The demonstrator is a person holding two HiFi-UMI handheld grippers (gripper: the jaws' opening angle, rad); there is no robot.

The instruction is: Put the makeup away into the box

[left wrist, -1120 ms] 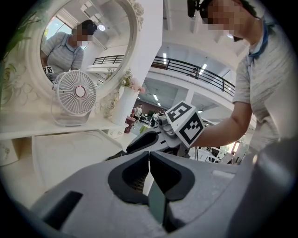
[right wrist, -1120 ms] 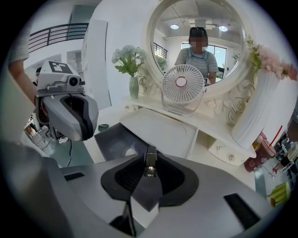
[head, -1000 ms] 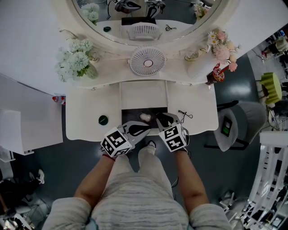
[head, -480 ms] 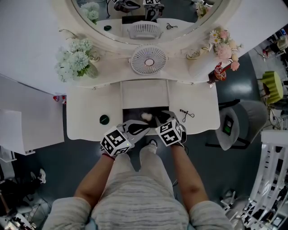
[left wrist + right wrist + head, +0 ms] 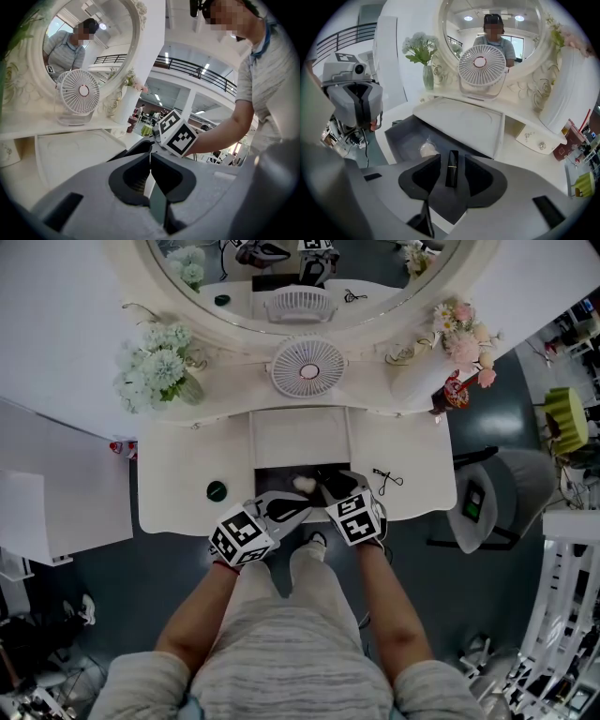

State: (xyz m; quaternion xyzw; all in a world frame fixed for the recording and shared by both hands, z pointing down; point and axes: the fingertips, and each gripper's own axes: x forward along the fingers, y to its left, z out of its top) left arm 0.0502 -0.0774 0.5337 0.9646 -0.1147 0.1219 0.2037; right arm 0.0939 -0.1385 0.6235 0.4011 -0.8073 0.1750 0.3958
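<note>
The left tool [image 5: 150, 157] is pinched shut and empty at the worktop [image 5: 178, 484] edge. Over the open box [image 5: 401, 133], the right tool [image 5: 451, 158] is opening, its pads clear of the lipstick [image 5: 451, 172] between them. Dropped this near the front wall, the lipstick could clip it and tumble out.

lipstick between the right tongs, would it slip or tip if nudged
The lipstick looks like a rigid, glossy black tube: probably stiff and somewhat slippery. It's slim, so likely light and apt to tip if stood on end. The right tongs are opening around it, so it may drop into the box.
</note>
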